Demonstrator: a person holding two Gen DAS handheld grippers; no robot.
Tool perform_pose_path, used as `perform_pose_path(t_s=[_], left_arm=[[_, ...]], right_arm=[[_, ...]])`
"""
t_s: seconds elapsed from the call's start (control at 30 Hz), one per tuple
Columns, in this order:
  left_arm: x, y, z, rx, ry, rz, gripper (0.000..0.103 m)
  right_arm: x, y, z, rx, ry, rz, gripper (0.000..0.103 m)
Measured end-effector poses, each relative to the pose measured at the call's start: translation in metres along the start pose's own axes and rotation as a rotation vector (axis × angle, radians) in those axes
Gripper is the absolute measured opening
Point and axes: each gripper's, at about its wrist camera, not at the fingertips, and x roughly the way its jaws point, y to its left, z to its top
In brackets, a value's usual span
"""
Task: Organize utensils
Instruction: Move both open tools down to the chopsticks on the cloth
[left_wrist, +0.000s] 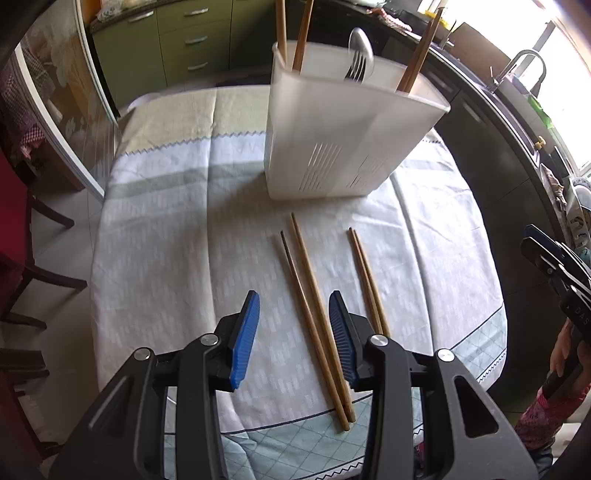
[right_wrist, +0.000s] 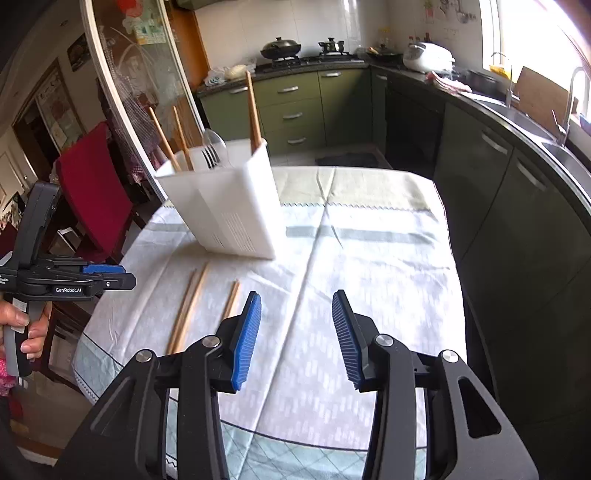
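A white slotted utensil holder stands on the table and holds wooden chopsticks, a fork and a spoon; it also shows in the right wrist view. Two pairs of wooden chopsticks lie on the cloth in front of it: a long pair and a shorter pair, also seen in the right wrist view. My left gripper is open and empty above the long pair's near end. My right gripper is open and empty over the cloth, right of the chopsticks.
The round table has a pale patterned cloth. A red chair stands at its left. Green kitchen cabinets and a dark counter with a sink run behind and to the right.
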Motion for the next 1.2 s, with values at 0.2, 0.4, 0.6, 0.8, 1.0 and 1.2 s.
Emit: perform_pose_path(t_s=[0.2, 0.4, 0.6, 0.8, 1.0, 1.2], left_arm=[[0.047, -0.010, 0.003, -0.032, 0.076, 0.023, 0.035], [0.070, -0.014, 0.014, -0.053, 0.108, 0.095, 0.020], [0.082, -0.017, 0.016, -0.059, 0.127, 0.108, 0.018], [0.092, -0.026, 0.016, -0.029, 0.141, 0.140, 0.008], [0.097, -0.031, 0.010, -0.003, 0.145, 0.130, 0.007], [0.093, -0.019, 0.003, 0.003, 0.148, 0.128, 0.007]], right_arm=[[0.012, -0.029, -0.027, 0.057, 0.047, -0.011, 0.041], [0.014, -0.031, -0.032, 0.059, 0.052, 0.009, 0.041], [0.022, -0.024, -0.030, 0.045, 0.068, 0.025, 0.041], [0.041, -0.004, -0.028, 0.005, 0.109, 0.036, 0.041], [0.083, 0.032, -0.024, -0.028, 0.211, 0.097, 0.035], [0.127, 0.069, -0.022, -0.077, 0.307, 0.102, 0.030]])
